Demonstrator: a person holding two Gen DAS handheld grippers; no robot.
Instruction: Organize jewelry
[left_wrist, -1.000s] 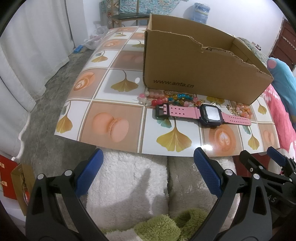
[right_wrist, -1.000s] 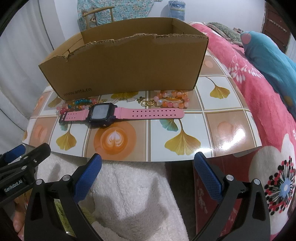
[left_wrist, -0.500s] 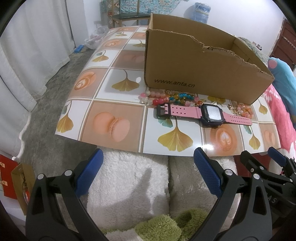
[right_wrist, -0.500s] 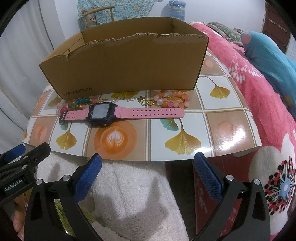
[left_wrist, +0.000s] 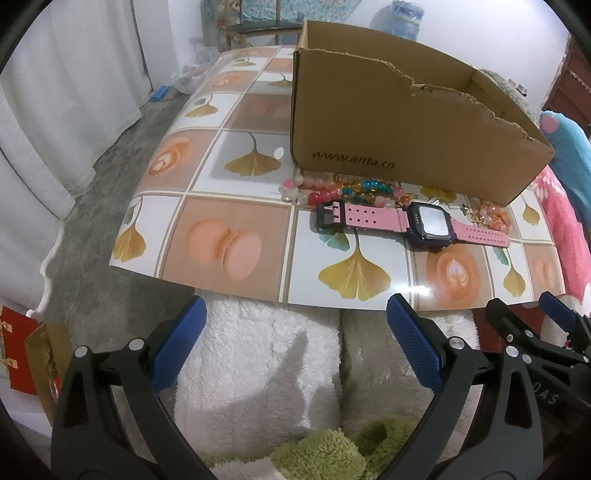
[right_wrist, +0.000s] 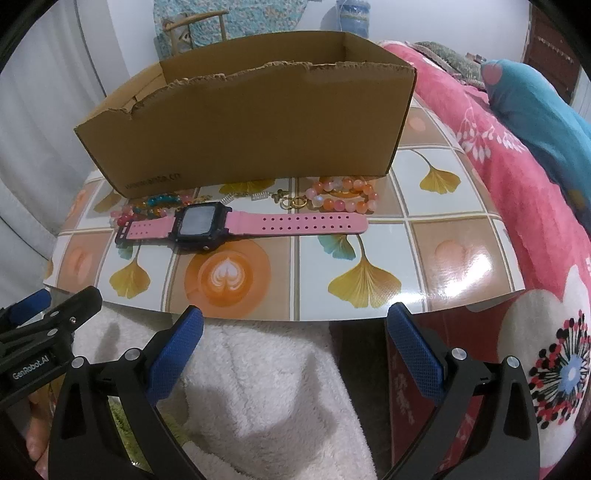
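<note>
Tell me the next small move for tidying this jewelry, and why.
Probably bring the right hand-held gripper forward over the board's near edge toward the pink watch. Both grippers are open, empty and short of the board, the left hand-held gripper included. The watch lies flat nearest them, in front of the bead bracelets and the open cardboard box.

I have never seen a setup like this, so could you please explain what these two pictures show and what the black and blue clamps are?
Each clamp is a hand-held two-finger gripper with a camera looking along its fingers. One picture is from the left gripper, the other from the right gripper. Both are open and hold nothing, poised short of the board. On the patterned board stands an open cardboard box. In front of it lie a pink watch, an orange bead bracelet and a multicoloured bead bracelet. Each view also catches the other gripper at its edge.
</note>
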